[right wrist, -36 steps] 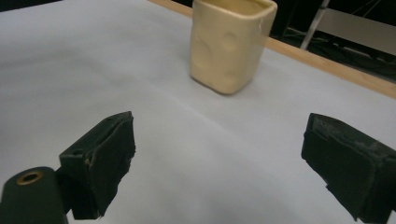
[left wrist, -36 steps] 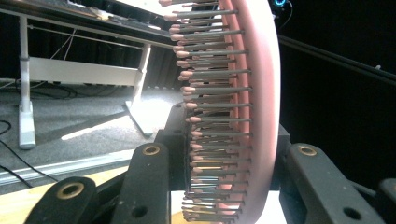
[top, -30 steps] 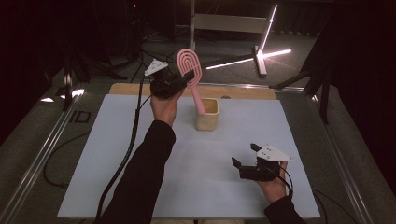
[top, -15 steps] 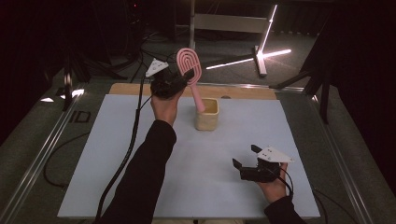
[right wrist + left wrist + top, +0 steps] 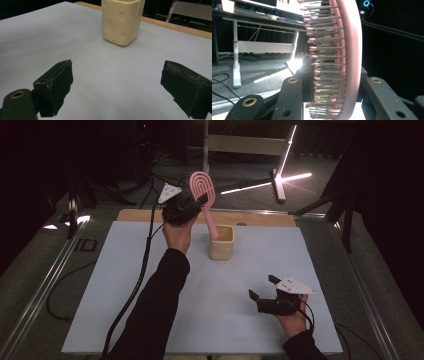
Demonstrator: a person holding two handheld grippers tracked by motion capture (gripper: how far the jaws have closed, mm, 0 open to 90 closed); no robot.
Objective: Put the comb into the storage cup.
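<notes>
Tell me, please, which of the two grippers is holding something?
The left gripper, raised at the far side of the table, is shut on the pink hairbrush, whose handle dips into the cream cup. The right gripper rests near the front, open and empty.

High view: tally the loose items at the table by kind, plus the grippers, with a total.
Pink plastic hairbrush: 1
Cream squarish ceramic cup: 1
Black two-jaw grippers: 2, the left gripper clamped on the brush head, the right gripper open above the table
Total: 4
</notes>
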